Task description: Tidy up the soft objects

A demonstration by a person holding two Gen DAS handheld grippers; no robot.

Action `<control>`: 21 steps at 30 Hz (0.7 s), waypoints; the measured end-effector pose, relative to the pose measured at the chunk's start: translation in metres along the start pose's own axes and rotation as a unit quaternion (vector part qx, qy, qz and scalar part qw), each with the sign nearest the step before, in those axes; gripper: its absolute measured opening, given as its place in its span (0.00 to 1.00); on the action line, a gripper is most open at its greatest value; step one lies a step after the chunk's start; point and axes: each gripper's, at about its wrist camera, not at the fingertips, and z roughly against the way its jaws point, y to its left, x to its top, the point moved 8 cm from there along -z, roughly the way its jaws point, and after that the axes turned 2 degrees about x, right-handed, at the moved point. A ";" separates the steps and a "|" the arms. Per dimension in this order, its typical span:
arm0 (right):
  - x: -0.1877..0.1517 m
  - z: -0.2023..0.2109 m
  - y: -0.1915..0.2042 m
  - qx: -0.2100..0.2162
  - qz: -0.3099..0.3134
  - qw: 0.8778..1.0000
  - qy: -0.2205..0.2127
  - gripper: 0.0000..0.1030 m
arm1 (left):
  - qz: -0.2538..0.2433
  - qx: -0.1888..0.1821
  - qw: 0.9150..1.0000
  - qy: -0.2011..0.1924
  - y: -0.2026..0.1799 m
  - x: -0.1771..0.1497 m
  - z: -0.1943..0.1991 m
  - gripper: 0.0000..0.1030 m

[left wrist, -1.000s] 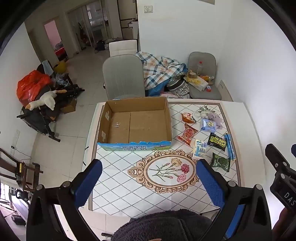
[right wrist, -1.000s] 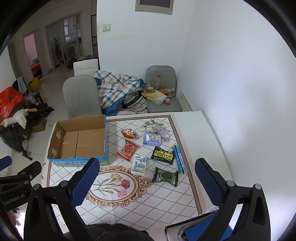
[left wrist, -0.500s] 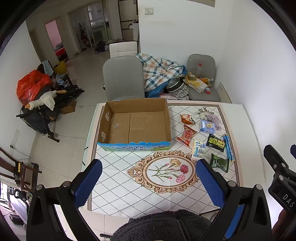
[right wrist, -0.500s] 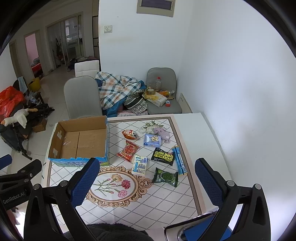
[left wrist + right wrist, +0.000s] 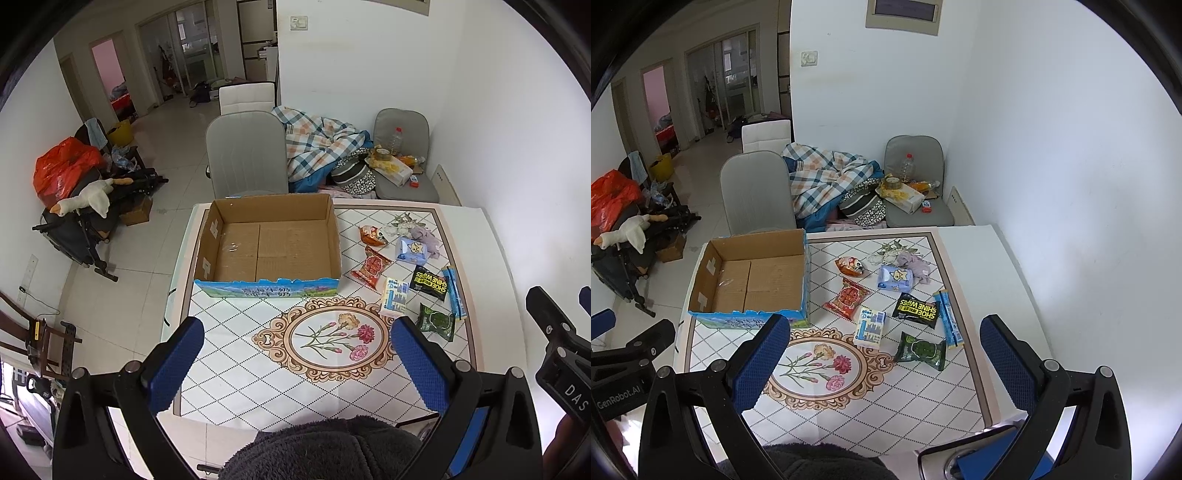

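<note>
Both cameras sit slightly higher than a second ago; left gripper (image 5: 295, 354) and right gripper (image 5: 882, 354) hover spread and empty, brown cardboard box (image 5: 267, 243) unfilled, soft packets untouched.

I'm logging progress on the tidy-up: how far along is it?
Nothing is done yet: the cardboard box is empty. Nothing is in hand: left gripper and right gripper hang open above the table. Left: all the packets, like the shoe wipes and green packet.
</note>
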 end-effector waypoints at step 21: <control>-0.008 0.015 -0.006 0.010 -0.005 1.000 -0.009 1.00 | 0.004 0.002 1.000 -0.019 0.001 -0.005 0.015 1.00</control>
